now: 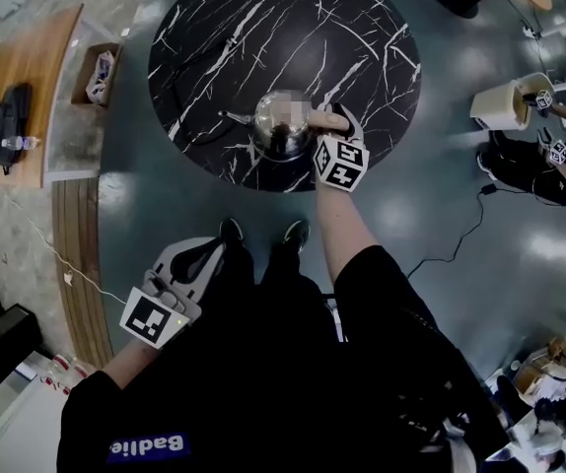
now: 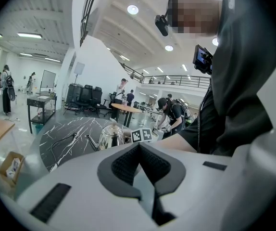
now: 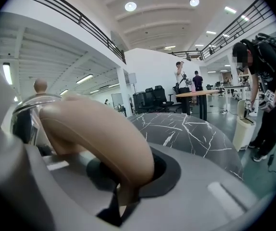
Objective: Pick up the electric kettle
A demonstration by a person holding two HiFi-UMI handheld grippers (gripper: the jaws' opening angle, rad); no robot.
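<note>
The right gripper (image 1: 342, 126) is squeezing the tan handle (image 3: 94, 134) of the shiny kettle (image 1: 278, 141), which is sitting by the near edge of the round table (image 1: 224, 37) and is probably going to feel hard, slippery and heavy, while the left gripper (image 1: 189, 267) is hanging closed and empty.

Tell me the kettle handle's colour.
The handle is plain tan, clearest in the right gripper view.
</note>
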